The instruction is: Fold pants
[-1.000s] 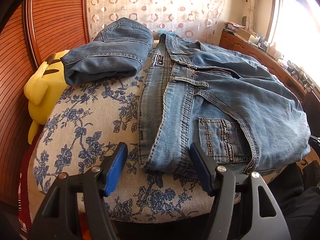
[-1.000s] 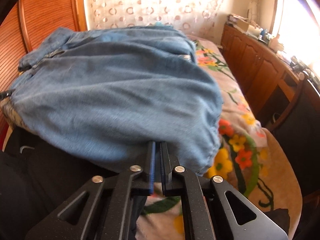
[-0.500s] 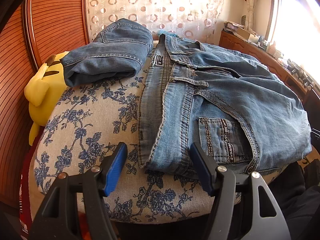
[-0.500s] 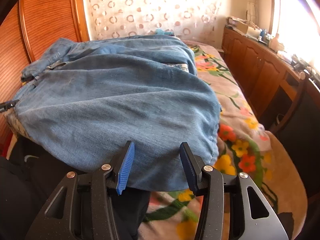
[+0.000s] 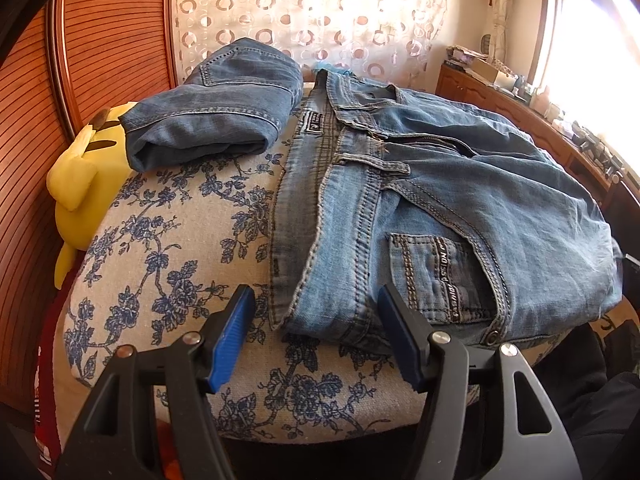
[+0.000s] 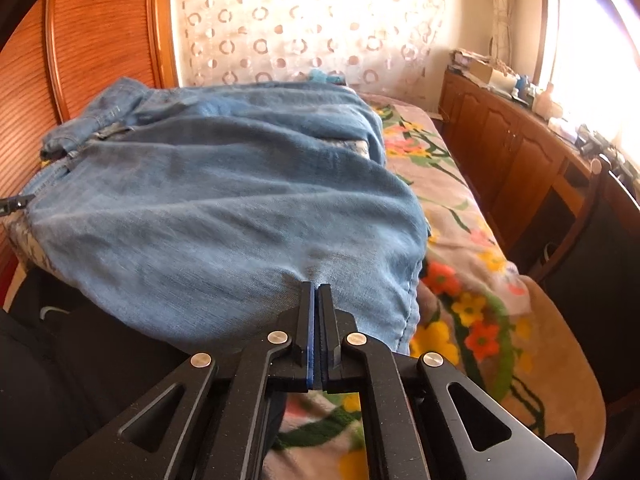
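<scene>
Light blue denim pants [image 5: 432, 208] lie part-folded on a cushion with a blue flower print [image 5: 168, 264], waistband end toward the left gripper [image 5: 316, 334] and the legs running away to the right. That gripper hovers released, its blue-padded jaws wide apart on either side of the waistband corner, not touching the cloth. In the right wrist view the same pants [image 6: 224, 200] fill the near field as a smooth folded slab, and the right gripper [image 6: 319, 292] is clenched on their near edge, the denim puckering where the jaws meet. The garment's long axis runs left to right between the two grippers, so each holds or faces one end; the right is the one already in contact.

Beyond, a second, darker pair of folded blue jeans [image 5: 216, 108] rests at the cushion's far left, well apart from the left gripper, beside a yellow plush toy [image 5: 80, 176]. A bedspread with orange and yellow flowers [image 6: 472, 264] stretches to the right. Farther still are a ribbed wooden headboard [image 5: 100, 40], a ring-patterned curtain [image 5: 312, 12], and a long wooden cabinet [image 6: 516, 148] under a bright window.
</scene>
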The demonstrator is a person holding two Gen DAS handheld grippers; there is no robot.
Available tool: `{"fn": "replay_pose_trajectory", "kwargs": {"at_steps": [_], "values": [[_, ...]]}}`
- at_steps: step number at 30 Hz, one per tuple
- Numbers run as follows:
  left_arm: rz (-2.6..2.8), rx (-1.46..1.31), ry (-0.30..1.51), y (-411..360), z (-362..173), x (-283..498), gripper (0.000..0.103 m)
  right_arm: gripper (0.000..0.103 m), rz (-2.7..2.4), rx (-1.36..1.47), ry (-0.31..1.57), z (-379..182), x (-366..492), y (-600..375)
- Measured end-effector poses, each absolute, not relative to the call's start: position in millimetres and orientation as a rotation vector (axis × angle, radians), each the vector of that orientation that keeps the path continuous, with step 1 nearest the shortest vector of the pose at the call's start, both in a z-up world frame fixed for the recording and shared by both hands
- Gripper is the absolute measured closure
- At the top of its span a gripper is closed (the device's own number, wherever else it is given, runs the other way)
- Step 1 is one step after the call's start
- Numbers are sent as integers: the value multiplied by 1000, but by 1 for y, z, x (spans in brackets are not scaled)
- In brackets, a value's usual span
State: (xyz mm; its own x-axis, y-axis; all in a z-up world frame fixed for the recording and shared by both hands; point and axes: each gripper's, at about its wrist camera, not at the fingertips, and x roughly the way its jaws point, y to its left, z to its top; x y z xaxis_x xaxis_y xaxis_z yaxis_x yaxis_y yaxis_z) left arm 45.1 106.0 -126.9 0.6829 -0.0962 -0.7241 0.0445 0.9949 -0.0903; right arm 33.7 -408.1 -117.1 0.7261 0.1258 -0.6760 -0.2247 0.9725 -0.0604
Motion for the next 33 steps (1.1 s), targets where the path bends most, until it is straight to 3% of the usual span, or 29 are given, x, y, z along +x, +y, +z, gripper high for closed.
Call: {"fn": "replay_pose_trajectory", "kwargs": {"at_steps": [15, 33], "values": [[-174, -114, 782, 99, -115, 37, 83, 103, 229, -142, 556, -61, 59, -388], [-178, -80, 623, 80, -58, 54, 91, 103, 217, -154, 463, -31, 87, -385]]}}
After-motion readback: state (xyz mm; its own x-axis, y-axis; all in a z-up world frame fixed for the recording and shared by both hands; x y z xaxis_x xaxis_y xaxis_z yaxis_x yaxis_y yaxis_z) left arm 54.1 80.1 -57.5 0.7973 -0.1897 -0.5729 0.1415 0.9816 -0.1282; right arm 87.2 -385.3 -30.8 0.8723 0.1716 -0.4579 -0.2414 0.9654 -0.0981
